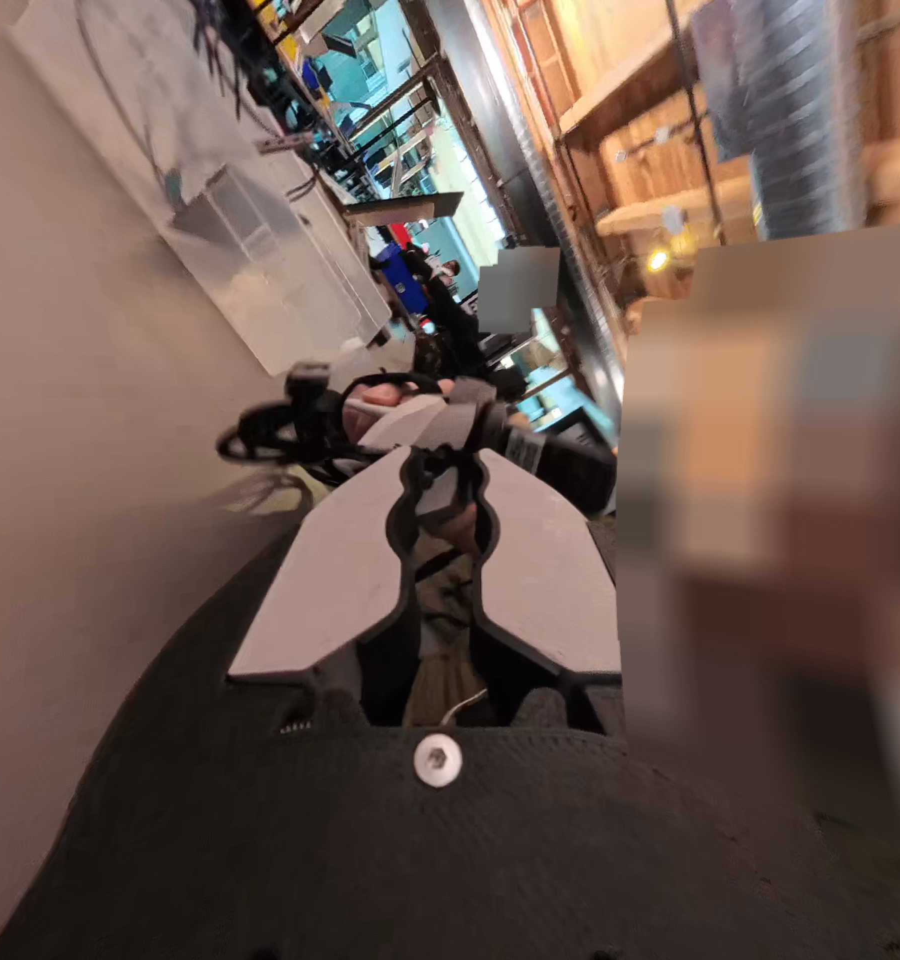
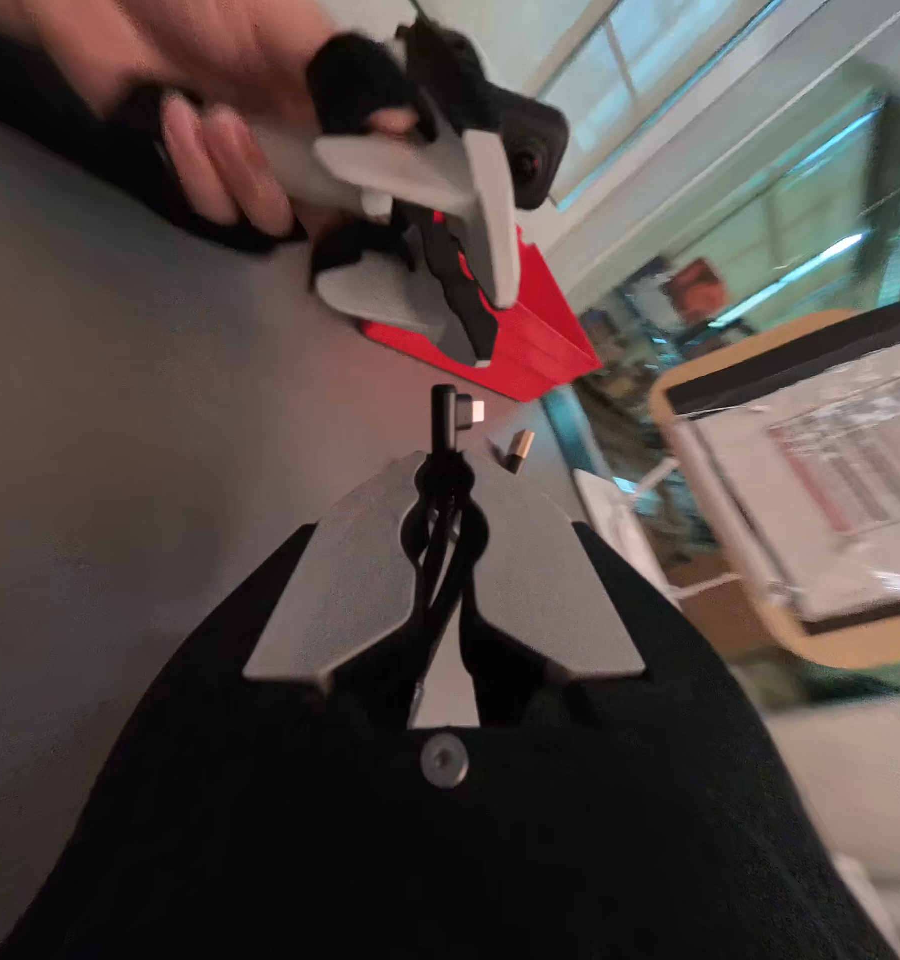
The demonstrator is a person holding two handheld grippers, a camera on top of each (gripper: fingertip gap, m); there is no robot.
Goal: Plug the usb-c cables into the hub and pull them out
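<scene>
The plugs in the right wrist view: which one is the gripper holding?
The black right-angled plug with the bright tip: the right gripper pinches its cable. The gold-coloured plug lies loose beside it on the table.

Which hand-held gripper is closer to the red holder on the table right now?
Left. The left hand-held gripper is right over the red holder, while the right hand-held gripper, shut on a black angled cable, sits short of it.

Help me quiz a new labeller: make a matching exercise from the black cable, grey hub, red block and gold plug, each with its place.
1 black cable
2 grey hub
3 red block
4 gold plug

A beyond the left gripper, seen from the right wrist
B clamped in the right gripper
C clamped in the left gripper
D loose, just right of the right gripper's tips

Pairs: 1-B, 2-C, 3-A, 4-D
</scene>
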